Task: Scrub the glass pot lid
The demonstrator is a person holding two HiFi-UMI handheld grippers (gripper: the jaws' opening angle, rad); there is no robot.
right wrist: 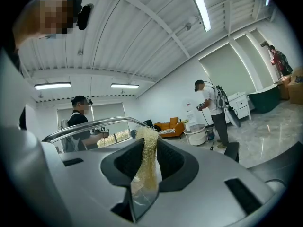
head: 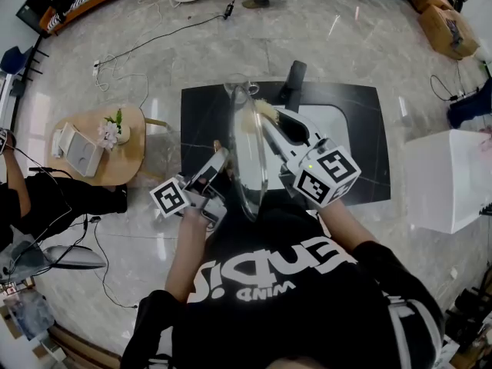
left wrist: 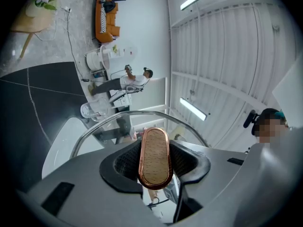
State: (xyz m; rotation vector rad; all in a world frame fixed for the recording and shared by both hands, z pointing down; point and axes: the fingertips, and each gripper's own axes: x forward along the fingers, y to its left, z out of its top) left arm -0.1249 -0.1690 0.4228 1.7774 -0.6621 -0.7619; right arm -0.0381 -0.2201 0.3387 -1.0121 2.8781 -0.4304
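Observation:
The glass pot lid (head: 250,156) stands on edge above the black table (head: 204,114), its steel rim (left wrist: 118,117) arching over the jaws in the left gripper view. My left gripper (head: 221,160) is shut on the lid's handle (left wrist: 154,157), an oval of wood with a copper rim. My right gripper (head: 269,117) comes from the other side and is shut on a pale yellow fibre scrubber (right wrist: 146,160), whose tuft (head: 264,109) lies against the glass near the lid's top. In the right gripper view the lid's rim (right wrist: 85,128) shows just left of the scrubber.
A white basin (head: 334,121) is set into the black table. A clear glass (head: 239,89) and a black upright object (head: 294,78) stand at the table's far edge. A round wooden side table (head: 92,141) is to the left, a white box (head: 446,179) to the right. Other people stand about the room.

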